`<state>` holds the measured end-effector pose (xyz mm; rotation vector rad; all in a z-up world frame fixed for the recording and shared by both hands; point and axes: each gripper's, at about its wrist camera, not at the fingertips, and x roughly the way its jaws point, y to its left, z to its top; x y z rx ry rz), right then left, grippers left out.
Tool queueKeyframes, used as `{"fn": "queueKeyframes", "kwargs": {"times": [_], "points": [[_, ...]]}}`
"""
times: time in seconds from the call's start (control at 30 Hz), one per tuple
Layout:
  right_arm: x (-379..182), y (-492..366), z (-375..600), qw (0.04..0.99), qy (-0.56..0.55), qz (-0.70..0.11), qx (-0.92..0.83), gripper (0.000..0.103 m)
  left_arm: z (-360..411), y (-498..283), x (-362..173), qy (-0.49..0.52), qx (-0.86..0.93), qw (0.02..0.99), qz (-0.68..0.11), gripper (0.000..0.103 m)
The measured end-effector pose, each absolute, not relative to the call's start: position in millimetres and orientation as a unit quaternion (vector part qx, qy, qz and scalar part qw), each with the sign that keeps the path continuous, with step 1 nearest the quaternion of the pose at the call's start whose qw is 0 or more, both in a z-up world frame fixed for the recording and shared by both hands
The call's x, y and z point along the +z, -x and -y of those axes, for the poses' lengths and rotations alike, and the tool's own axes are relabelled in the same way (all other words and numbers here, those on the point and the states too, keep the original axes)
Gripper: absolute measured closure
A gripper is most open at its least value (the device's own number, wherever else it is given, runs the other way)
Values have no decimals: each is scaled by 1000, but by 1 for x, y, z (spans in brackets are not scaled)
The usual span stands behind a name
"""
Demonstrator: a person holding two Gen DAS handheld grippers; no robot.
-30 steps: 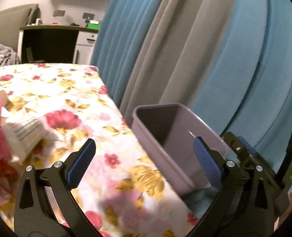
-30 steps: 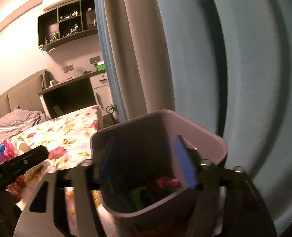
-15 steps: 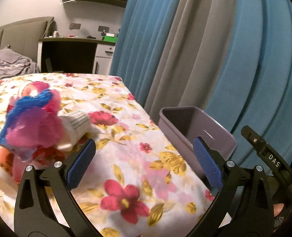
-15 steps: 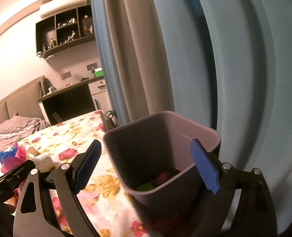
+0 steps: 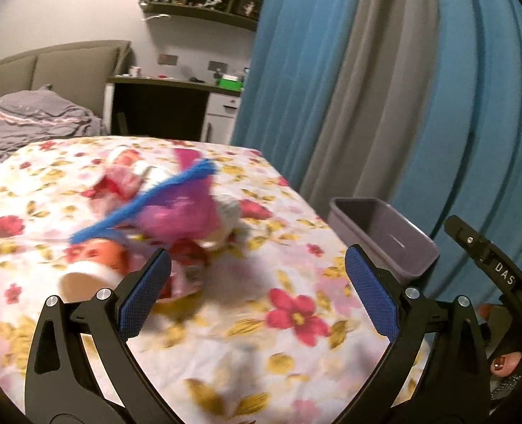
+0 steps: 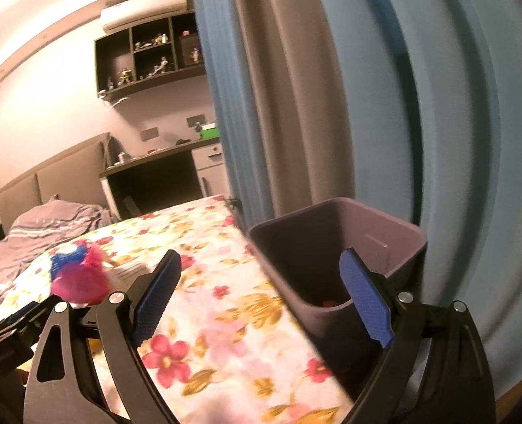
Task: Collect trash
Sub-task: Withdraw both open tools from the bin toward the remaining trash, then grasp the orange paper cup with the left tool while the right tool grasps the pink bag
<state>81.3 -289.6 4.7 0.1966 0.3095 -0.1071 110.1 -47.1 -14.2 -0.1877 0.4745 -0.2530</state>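
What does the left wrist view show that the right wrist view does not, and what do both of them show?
Only the left wrist view shows the paper cup lying on its side at the near edge of the trash pile, and a fingertip with a painted nail at the lower right. Only the right wrist view shows the bottom of the bin's inside, where a bit of red trash lies, and the air conditioner. Both show the flowered bedspread, the pink and blue fluffy trash, the grey bin and the curtains.
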Motion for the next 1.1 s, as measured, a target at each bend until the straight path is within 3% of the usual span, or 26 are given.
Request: {"fn": "queueKeyframes", "kwargs": {"times": [0.8, 1.1], "points": [[2, -84, 181, 982, -55, -175, 52, 15, -80, -93, -41, 111, -28, 957, -265, 6], [0, -94, 158, 980, -41, -183, 72, 15, -75, -125, -60, 84, -54, 941, -324, 36]]}}
